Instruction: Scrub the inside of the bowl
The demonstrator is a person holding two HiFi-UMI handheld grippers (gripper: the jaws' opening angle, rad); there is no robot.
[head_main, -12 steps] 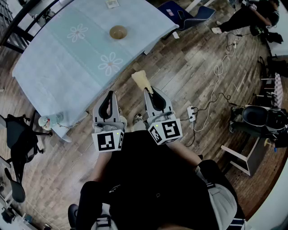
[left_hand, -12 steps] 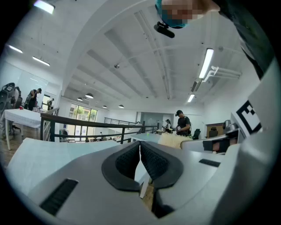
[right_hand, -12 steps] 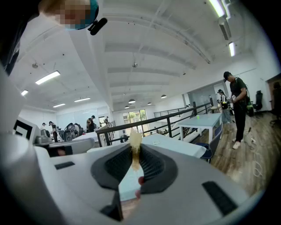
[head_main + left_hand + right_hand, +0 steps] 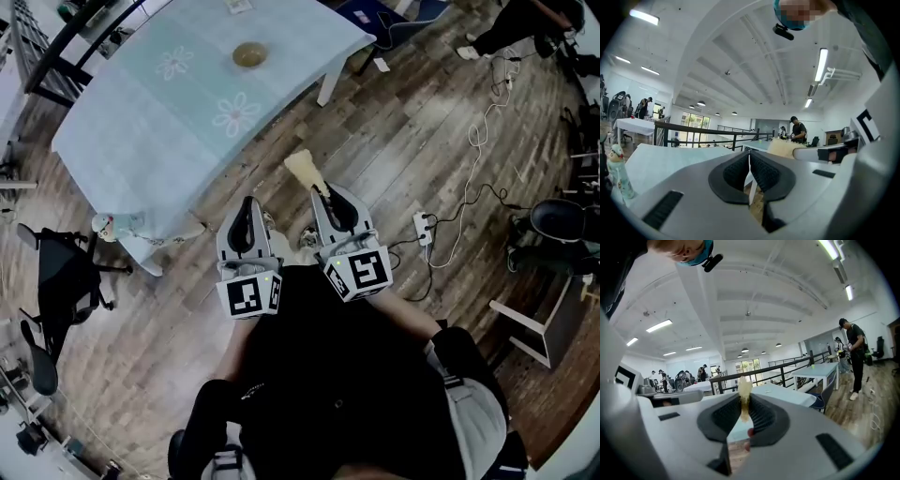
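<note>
The bowl [image 4: 249, 54] sat on the pale flowered desk [image 4: 159, 122], toward its far edge, well apart from both grippers. The left gripper [image 4: 246, 208] was held level over the wooden floor [image 4: 403, 122], its jaws pressed together with nothing between them. The right gripper [image 4: 321, 192], just beside it, had its jaws clamped on a yellowish scrubber [image 4: 302, 169] (whose end stuck out past the tips, toward the desk).

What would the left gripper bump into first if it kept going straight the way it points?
Most likely the near edge of the table, which lies straight ahead of the left gripper. Height is hard to judge from these views, so it might slide just over the top instead.
</note>
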